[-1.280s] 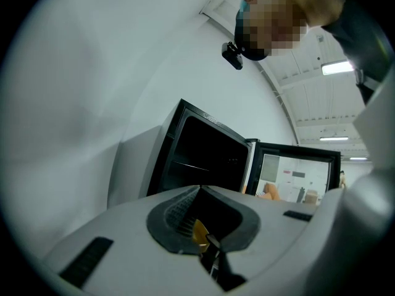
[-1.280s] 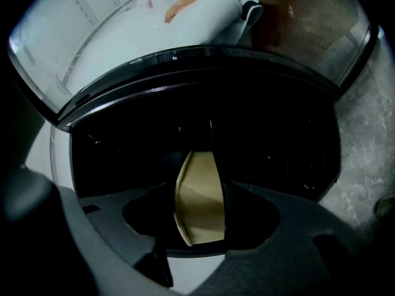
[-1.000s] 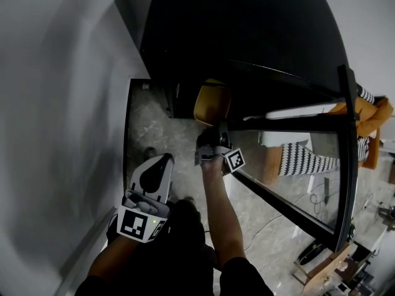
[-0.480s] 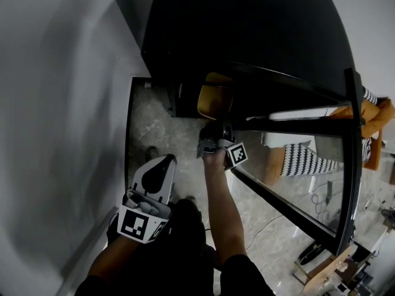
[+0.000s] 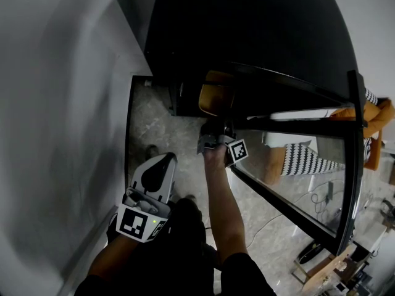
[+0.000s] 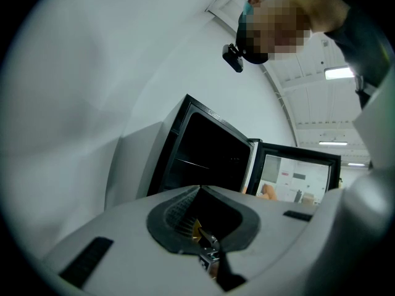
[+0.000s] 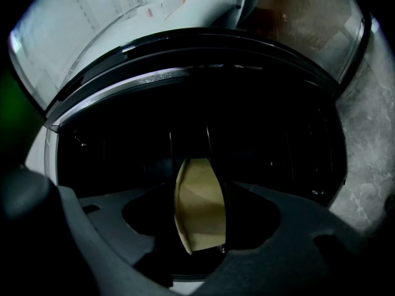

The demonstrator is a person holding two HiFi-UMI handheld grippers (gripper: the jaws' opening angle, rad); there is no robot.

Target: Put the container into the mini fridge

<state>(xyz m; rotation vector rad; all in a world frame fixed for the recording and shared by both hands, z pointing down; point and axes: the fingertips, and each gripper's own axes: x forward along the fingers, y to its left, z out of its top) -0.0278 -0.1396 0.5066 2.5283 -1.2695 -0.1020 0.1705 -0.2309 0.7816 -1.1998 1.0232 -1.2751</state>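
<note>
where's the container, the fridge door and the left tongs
container (image 7: pixel 200 205), right gripper view, on its tan side wall
fridge door (image 5: pixel 302 165), head view, on its glass pane
left tongs (image 6: pixel 199 189), left gripper view, where the shut tips meet

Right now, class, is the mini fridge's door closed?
No, in the head view the glass door stands swung wide open from the mini fridge, leaving its dark interior exposed.

The dark mini fridge hides the far end of the container.
</note>
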